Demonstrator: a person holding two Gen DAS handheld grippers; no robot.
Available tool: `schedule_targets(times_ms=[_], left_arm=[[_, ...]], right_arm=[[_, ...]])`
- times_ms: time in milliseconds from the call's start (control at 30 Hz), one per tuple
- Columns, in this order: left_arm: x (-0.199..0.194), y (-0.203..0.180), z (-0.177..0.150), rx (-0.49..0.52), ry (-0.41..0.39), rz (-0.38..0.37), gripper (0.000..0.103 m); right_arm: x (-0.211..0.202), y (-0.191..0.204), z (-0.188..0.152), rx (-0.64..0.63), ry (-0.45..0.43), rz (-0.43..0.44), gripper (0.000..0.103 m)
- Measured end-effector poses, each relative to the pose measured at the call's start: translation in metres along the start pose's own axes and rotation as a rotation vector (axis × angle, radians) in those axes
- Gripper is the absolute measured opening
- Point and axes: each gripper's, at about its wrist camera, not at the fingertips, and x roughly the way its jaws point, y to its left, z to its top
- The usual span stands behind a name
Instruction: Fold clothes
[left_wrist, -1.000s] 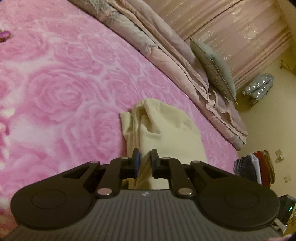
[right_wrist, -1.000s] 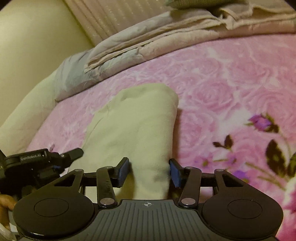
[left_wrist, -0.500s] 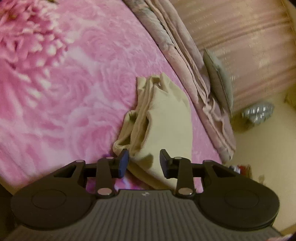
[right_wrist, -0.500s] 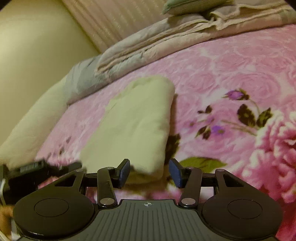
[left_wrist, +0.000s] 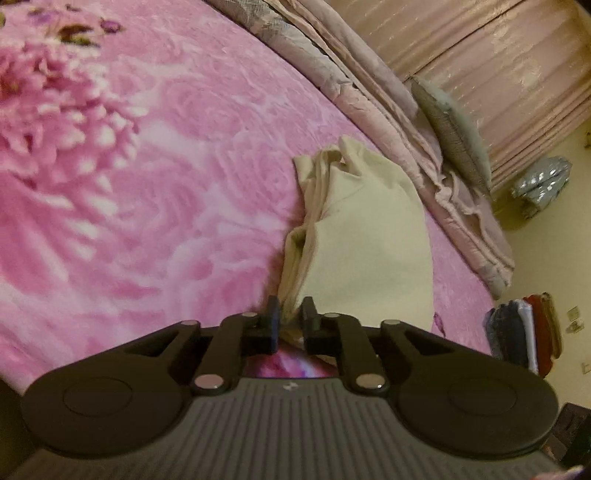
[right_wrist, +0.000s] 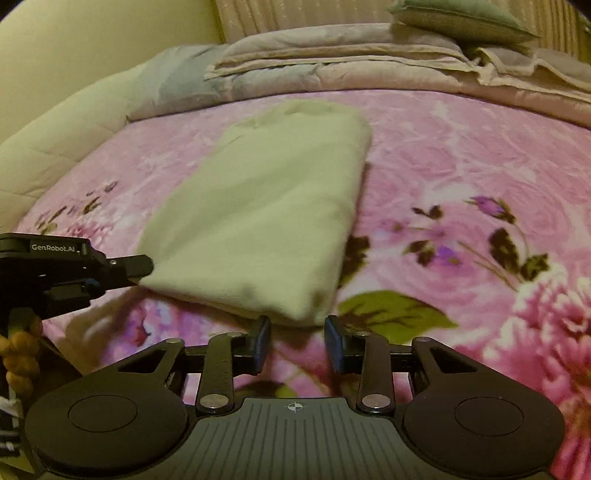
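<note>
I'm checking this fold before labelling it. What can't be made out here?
- Left claw: grip on the cloth unclear in the left view; the fingers hide the contact.
- Cloth's near edge: blurred in the right view.
- Cloth's layers: underside hidden against the blanket in both views.
- Clothes stack: small, at the left view's edge.

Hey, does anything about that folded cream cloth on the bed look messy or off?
Mostly neat. The cream garment lies folded flat on the pink floral blanket, but in the left wrist view its open side shows bunched, uneven layers. The left gripper is closed on that near corner; the right gripper is open.
</note>
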Motion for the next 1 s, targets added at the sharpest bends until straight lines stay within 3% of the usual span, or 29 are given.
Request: schedule_targets(times_ms=[233, 367, 467, 533, 700, 867, 1000], left_arm=[[-0.036, -0.047, 0.017, 0.178, -0.145, -0.009, 0.014], [-0.009, -0.068, 0.014, 0.303, -0.105, -0.004, 0.016], [0.016, -0.057, 0.009, 0.292, -0.049, 0.065, 0.006], [0.024, -0.052, 0.008, 0.280, -0.024, 0.096, 0.006], [0.011, -0.076, 0.049, 0.251, -0.095, 0.032, 0.006], [0.074, -0.115, 0.095, 0.227, -0.082, -0.010, 0.006], [0.133, -0.120, 0.108, 0.253, -0.055, -0.001, 0.008]], right_arm=[[-0.031, -0.011, 0.027, 0.057, -0.161, 0.014, 0.035], [-0.004, -0.002, 0.036, 0.032, -0.156, 0.008, 0.035], [0.022, -0.003, 0.031, 0.029, -0.082, 0.002, 0.035], [0.033, -0.007, 0.029, 0.034, -0.036, 0.006, 0.035], [0.025, -0.033, 0.074, 0.105, -0.136, 0.039, 0.035], [0.071, -0.053, 0.132, 0.102, -0.220, 0.003, 0.035], [0.116, -0.053, 0.149, 0.077, -0.189, -0.017, 0.035]])
